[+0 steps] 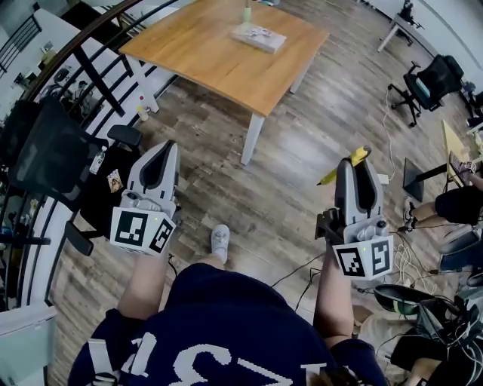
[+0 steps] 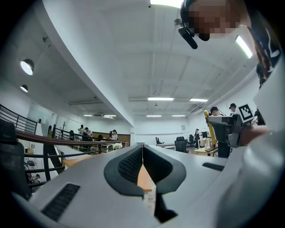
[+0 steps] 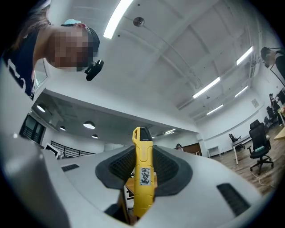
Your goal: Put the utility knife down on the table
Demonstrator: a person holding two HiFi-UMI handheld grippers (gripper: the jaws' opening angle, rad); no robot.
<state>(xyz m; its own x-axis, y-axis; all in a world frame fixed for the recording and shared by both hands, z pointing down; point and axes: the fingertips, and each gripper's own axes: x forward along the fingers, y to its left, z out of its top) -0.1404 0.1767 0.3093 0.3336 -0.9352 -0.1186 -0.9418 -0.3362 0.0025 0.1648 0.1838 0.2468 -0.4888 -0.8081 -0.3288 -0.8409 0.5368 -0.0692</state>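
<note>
Pinches the yellow utility knife (image 3: 143,178) between the jaws of the right gripper (image 1: 356,167) at four o'clock, holds the left gripper (image 1: 161,154) closed and empty at eight o'clock, and, with the wooden table (image 1: 219,56) well apart at twelve o'clock, risks dropping it short by letting go early

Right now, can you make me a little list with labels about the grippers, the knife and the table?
Left gripper: jaws together, nothing in them
Right gripper: jaws shut on the utility knife
Utility knife: yellow, sticking out past the jaw tips
Table: wooden top, white legs, ahead of both grippers
On the table: a flat pale thing and a small greenish thing, too small to name
Knife's place: above the wooden floor, not yet at the table
</note>
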